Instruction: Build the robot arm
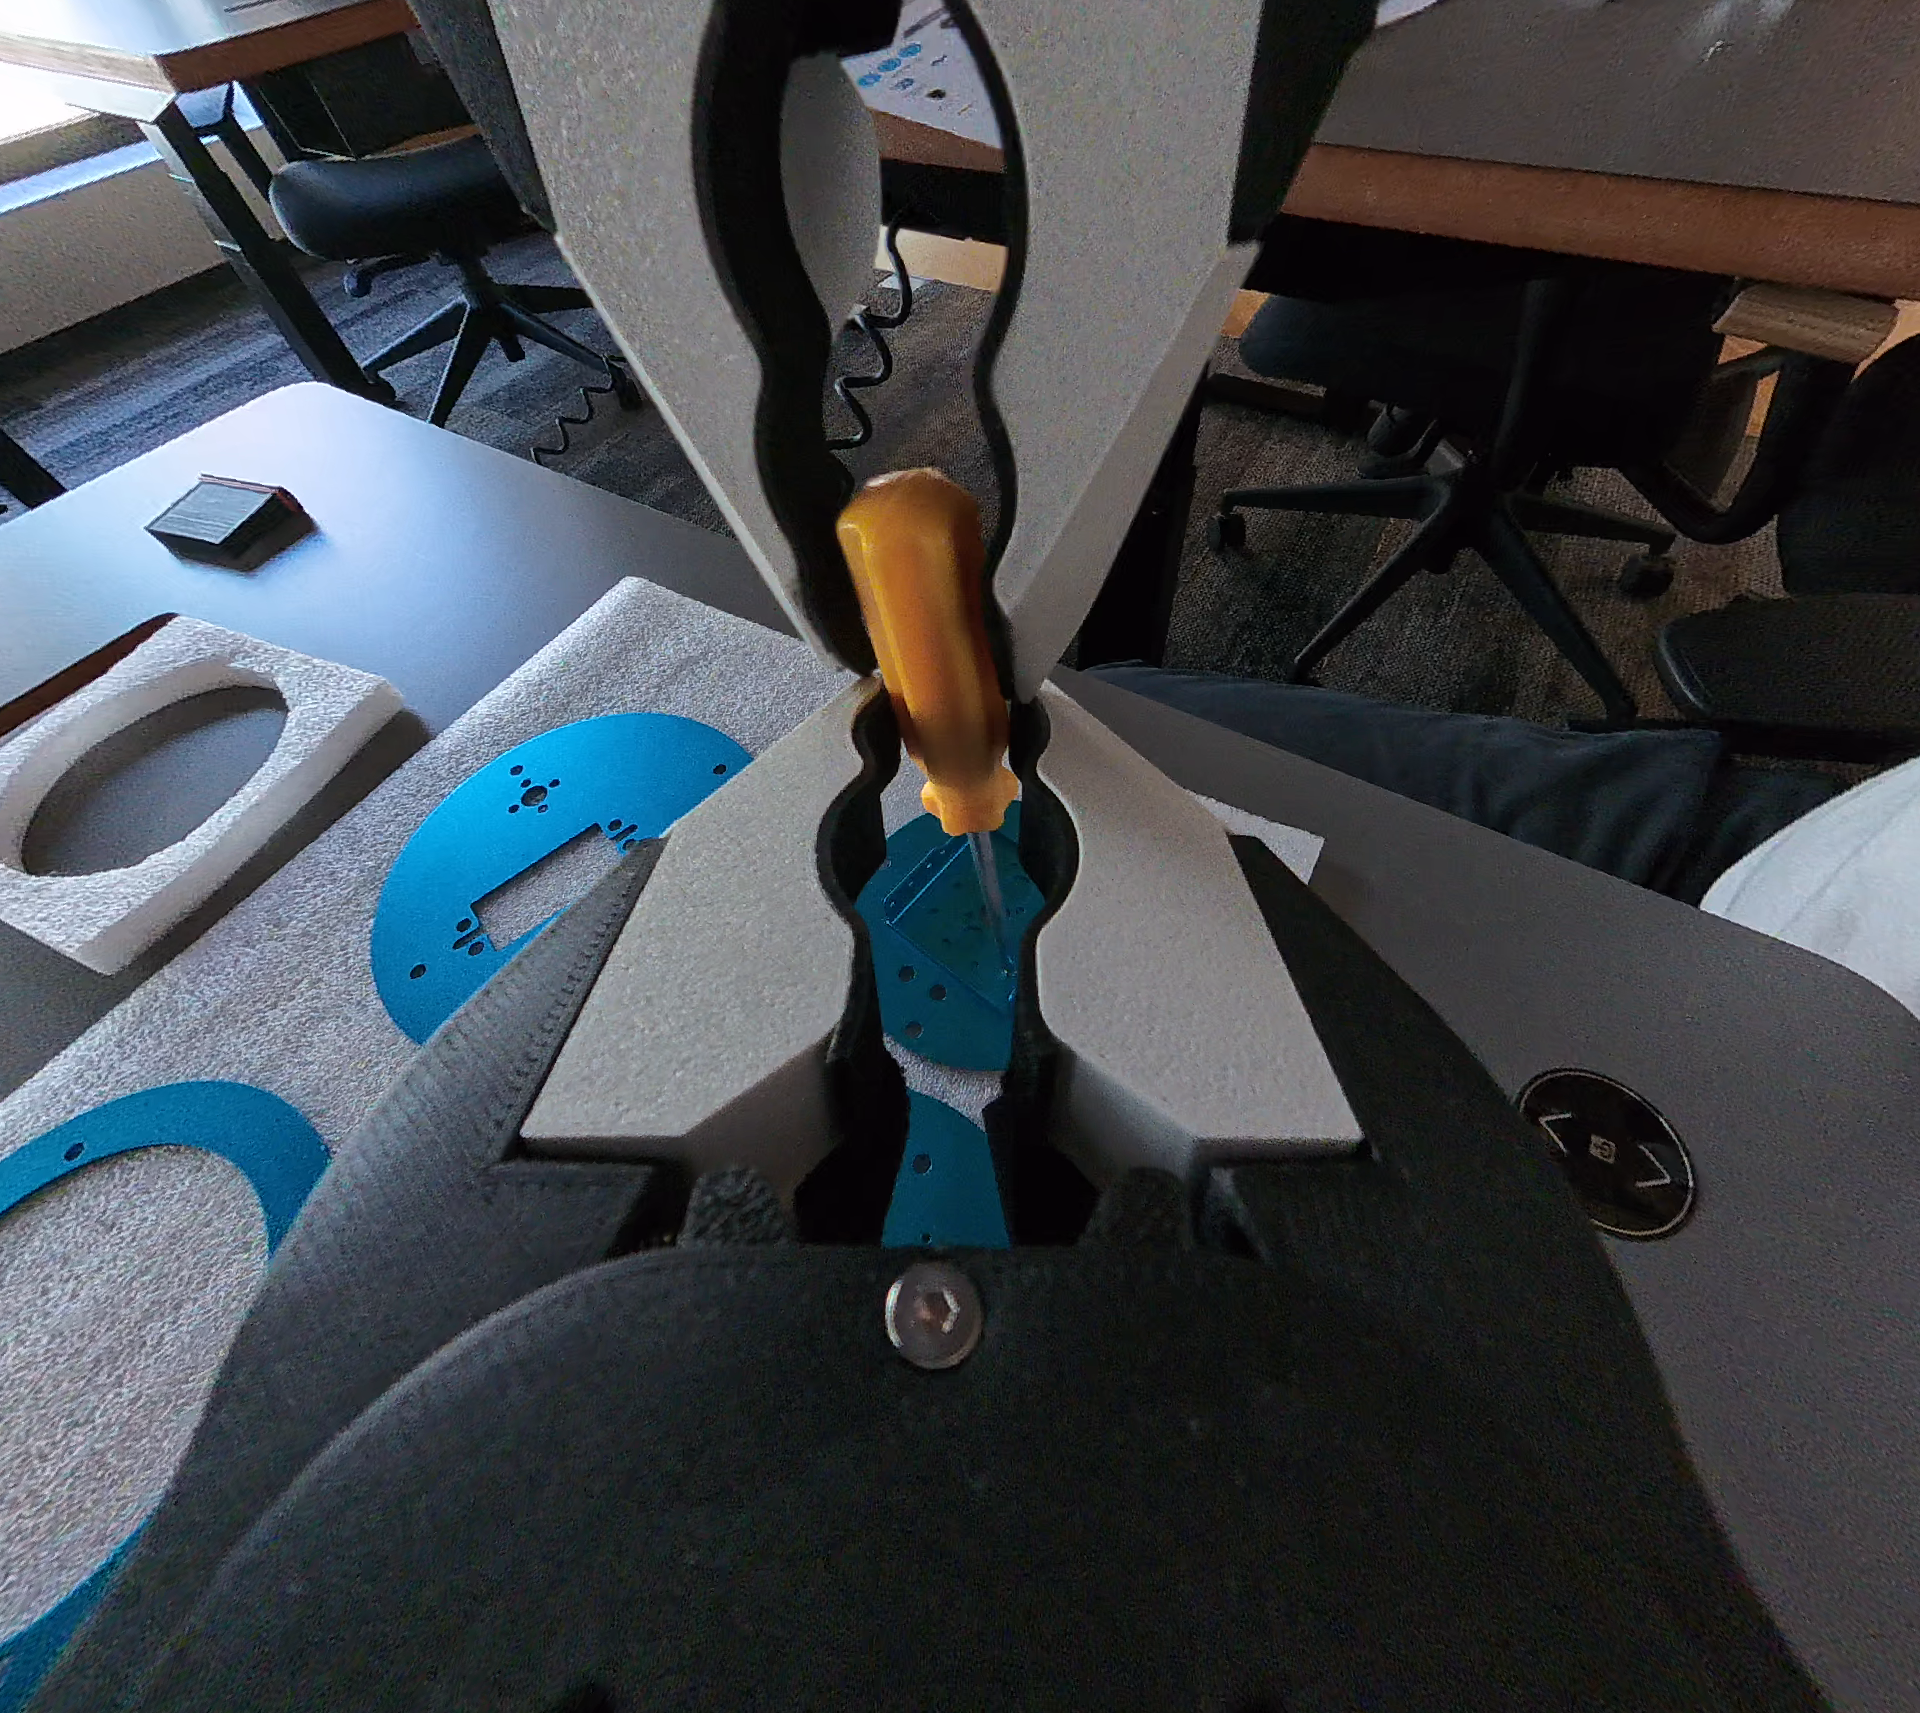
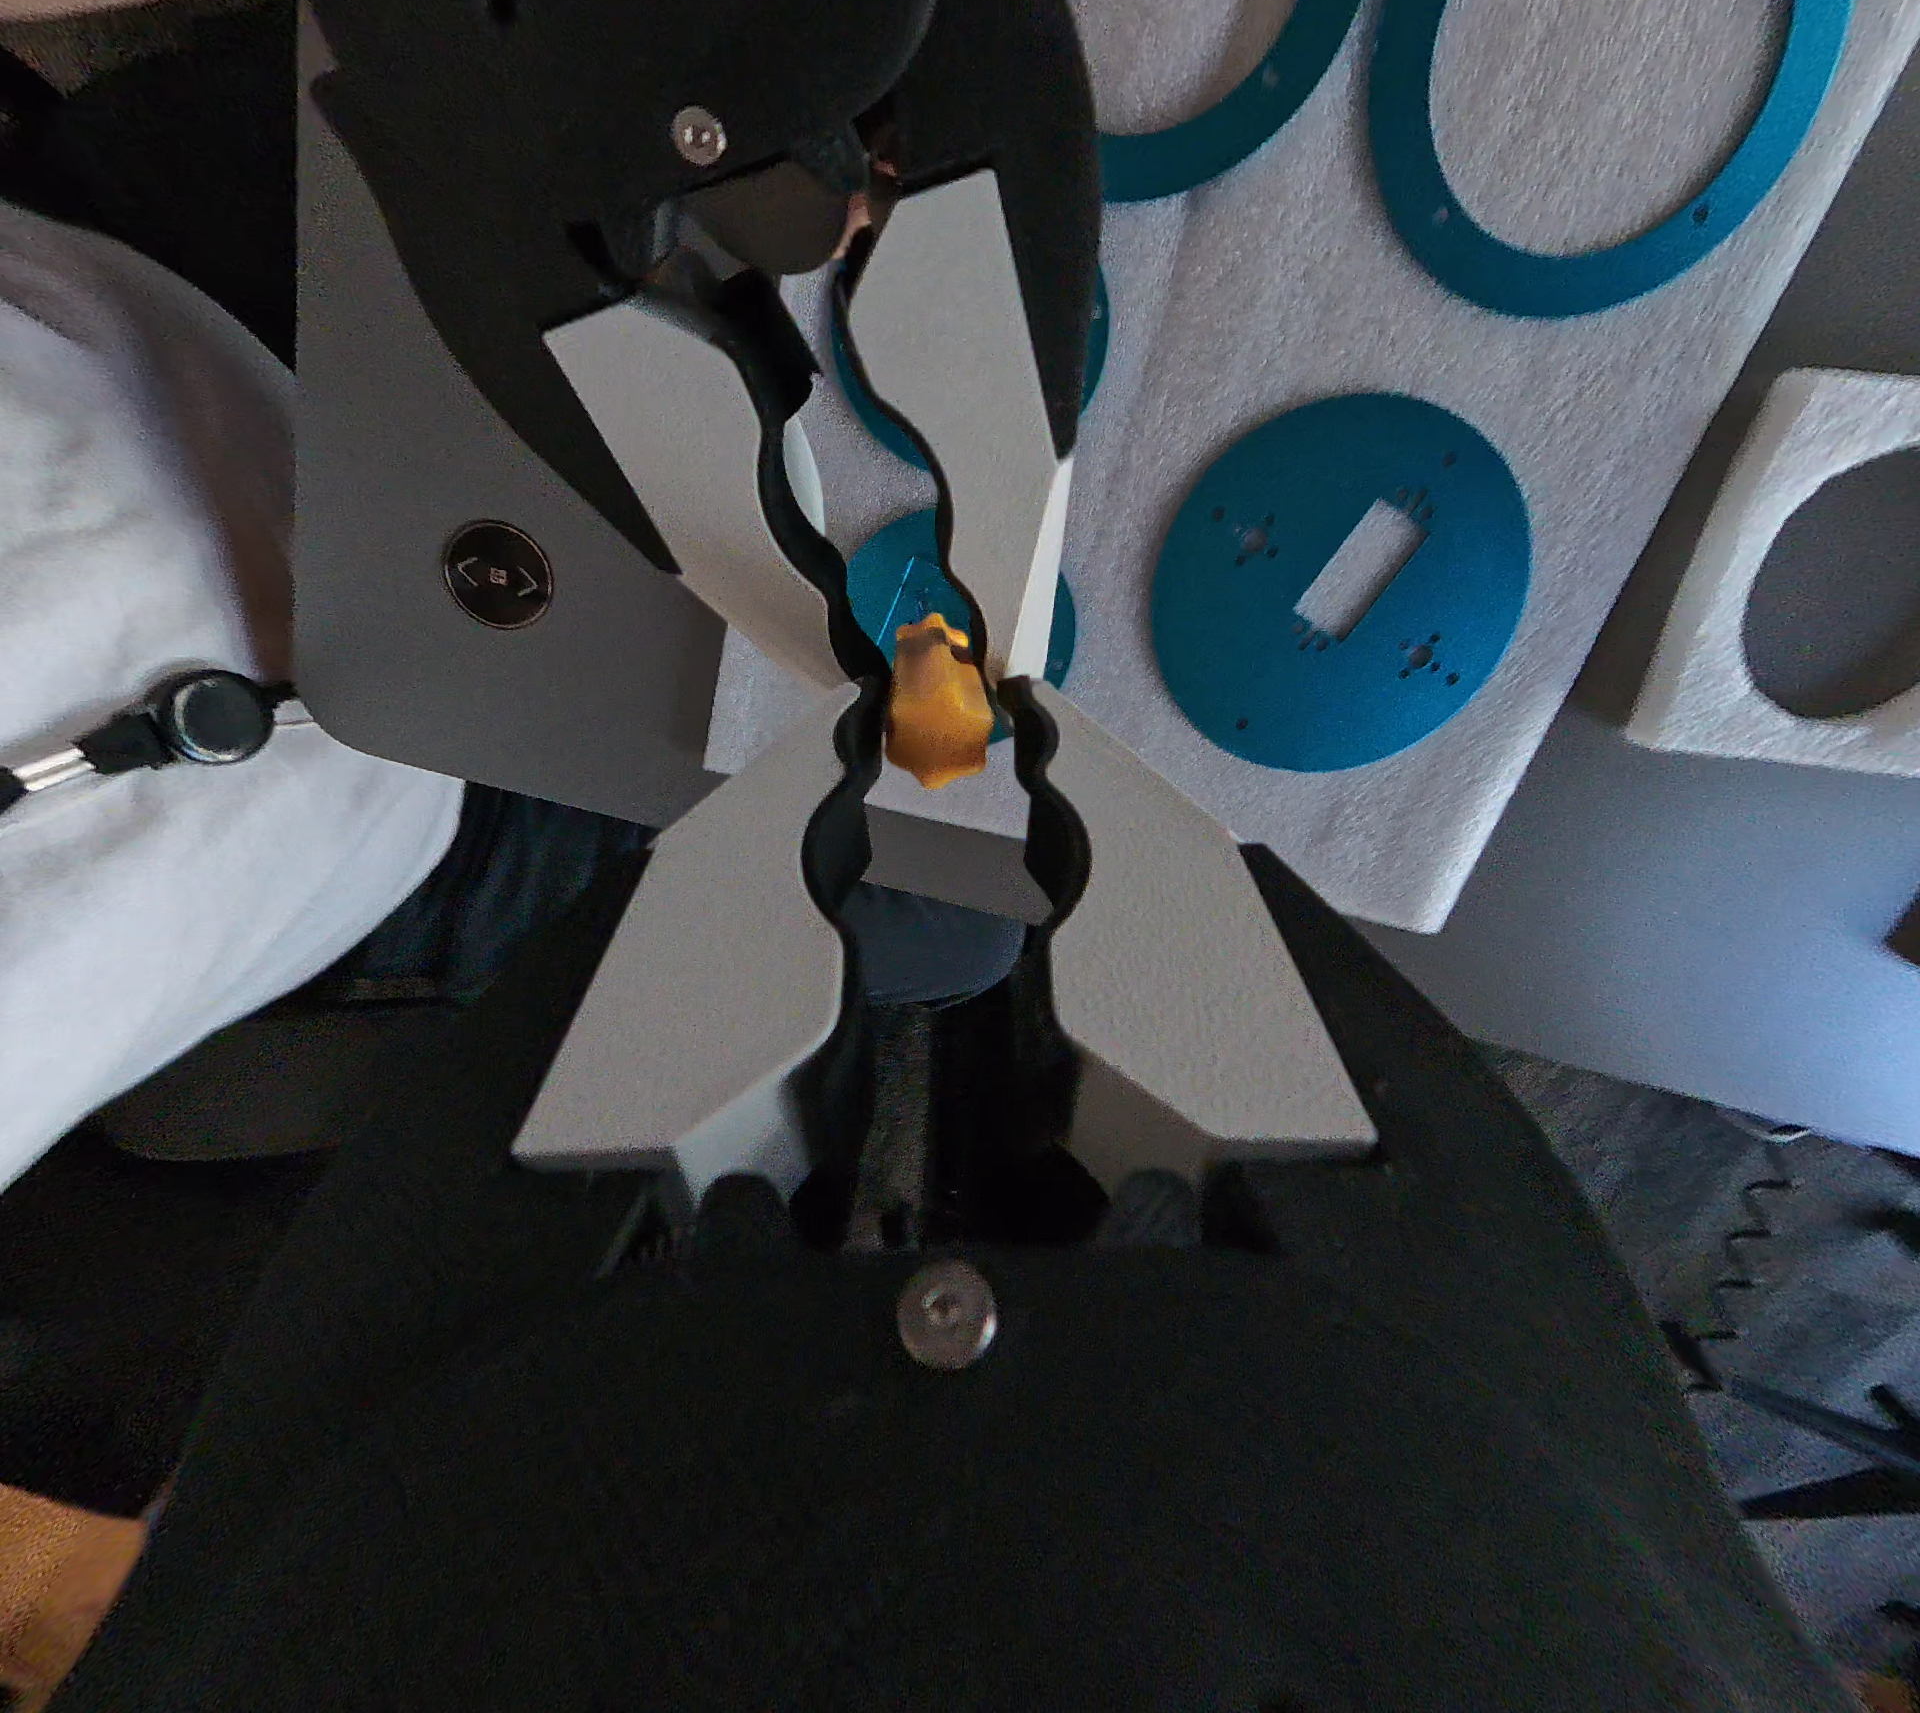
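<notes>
A screwdriver with an amber handle (image 1: 925, 624) stands nearly upright, its thin shaft pointing down at a small blue perforated bracket (image 1: 935, 925) on a blue round plate (image 1: 935, 1019). My left gripper (image 1: 951, 702) is shut on the lower handle, just above its flared collar. My right gripper (image 1: 935, 671) comes from above and is shut on the upper handle. The right wrist view looks down on the handle's end (image 2: 935, 713), between my right gripper (image 2: 940, 702) and my left gripper (image 2: 930, 666). The shaft tip is hidden.
A white foam sheet (image 1: 343, 1019) on the grey table (image 1: 468, 541) holds a blue slotted disc (image 1: 520, 863) and blue rings (image 2: 1610, 53). A foam block with an oval hole (image 1: 125, 790) and a black box (image 1: 229, 520) lie farther left. A person in white (image 2: 156, 624) sits at the table's edge. The grippers are tip to tip, or close to it. The left tips stand about 8 centimeters off the small blue perforated bracket (image 1: 935, 925).
</notes>
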A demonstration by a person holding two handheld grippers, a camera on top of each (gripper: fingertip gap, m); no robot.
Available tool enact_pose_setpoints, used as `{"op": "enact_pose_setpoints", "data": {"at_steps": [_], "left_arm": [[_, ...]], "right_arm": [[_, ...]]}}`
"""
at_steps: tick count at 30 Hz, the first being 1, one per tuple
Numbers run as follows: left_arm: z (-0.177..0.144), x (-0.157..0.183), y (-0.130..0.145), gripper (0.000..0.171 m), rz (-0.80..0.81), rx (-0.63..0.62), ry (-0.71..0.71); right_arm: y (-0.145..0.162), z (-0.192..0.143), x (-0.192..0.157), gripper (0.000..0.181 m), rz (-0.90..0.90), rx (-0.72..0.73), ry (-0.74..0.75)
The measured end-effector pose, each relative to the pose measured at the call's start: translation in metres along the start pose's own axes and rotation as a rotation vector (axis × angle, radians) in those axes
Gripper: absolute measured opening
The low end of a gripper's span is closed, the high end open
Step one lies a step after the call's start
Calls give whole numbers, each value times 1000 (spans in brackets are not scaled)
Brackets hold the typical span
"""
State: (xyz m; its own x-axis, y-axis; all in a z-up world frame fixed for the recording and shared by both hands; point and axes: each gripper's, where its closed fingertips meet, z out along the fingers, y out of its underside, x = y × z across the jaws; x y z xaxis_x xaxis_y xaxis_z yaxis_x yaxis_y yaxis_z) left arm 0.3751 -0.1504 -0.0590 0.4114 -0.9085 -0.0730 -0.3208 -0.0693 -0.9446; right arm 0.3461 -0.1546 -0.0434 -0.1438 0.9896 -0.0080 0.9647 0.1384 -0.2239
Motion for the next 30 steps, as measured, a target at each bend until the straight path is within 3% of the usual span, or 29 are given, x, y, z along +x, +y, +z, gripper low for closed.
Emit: {"op": "enact_pose_setpoints", "data": {"at_steps": [3, 9, 13, 22, 30], "left_arm": [[0, 2, 0, 19, -7, 7, 24], [2, 0, 1, 19, -4, -9, 10], [2, -1, 1, 19, -17, -9, 28], [1, 3, 1, 19, 4, -3, 40], [-14, 3, 20, 21, -42, -61, 24]], "right_arm": [[1, 0, -4, 18, -68, -4, -7], [3, 0, -2, 17, 208, -5, -29], [2, 1, -1, 18, 239, 11, -16], [3, 2, -6, 18, 25, -31, -49], [4, 2, -4, 18, 26, -18, -58]]}}
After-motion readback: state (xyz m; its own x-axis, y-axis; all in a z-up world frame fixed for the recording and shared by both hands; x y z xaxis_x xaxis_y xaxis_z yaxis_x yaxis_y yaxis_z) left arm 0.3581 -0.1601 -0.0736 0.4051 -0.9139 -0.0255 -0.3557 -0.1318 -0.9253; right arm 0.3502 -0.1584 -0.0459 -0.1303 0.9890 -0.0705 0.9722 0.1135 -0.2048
